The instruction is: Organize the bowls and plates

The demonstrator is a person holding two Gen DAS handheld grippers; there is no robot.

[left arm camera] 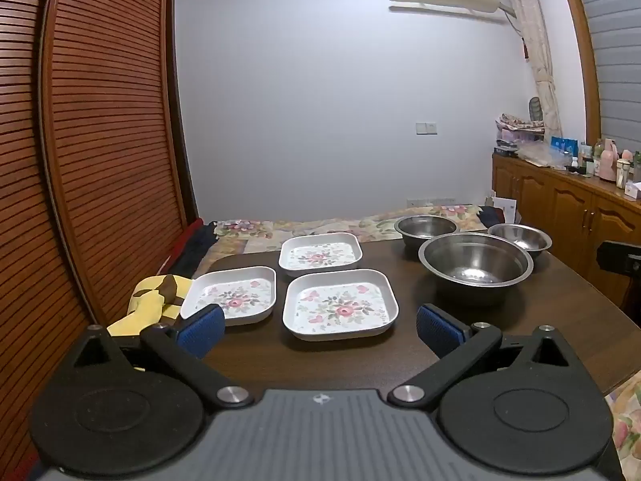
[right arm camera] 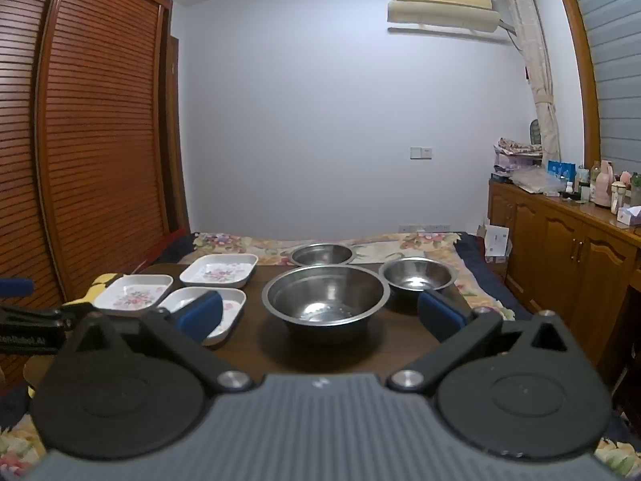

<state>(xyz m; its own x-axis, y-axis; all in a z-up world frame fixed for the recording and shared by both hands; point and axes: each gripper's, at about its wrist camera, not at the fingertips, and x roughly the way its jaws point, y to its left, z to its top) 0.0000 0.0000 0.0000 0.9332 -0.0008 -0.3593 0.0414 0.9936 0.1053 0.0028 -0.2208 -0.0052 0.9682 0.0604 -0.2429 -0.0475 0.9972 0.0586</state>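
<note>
Three square white plates with a flower print lie on the dark table [left arm camera: 561,312]: a near plate [left arm camera: 340,304], a left plate [left arm camera: 236,294] and a far plate [left arm camera: 320,253]. To their right stand three steel bowls: a large bowl [left arm camera: 475,263], a far bowl [left arm camera: 426,228] and a small bowl [left arm camera: 519,238]. My left gripper [left arm camera: 320,330] hovers open in front of the near plate, holding nothing. My right gripper [right arm camera: 320,314] is open and empty in front of the large bowl [right arm camera: 326,294], with the small bowl [right arm camera: 416,276] to the right.
A yellow and brown cloth [left arm camera: 154,300] lies at the table's left edge. A bed with a flowered cover [left arm camera: 320,226] is behind the table. A slatted wooden wardrobe [left arm camera: 100,140] stands left, a cluttered wooden cabinet [left arm camera: 581,208] right.
</note>
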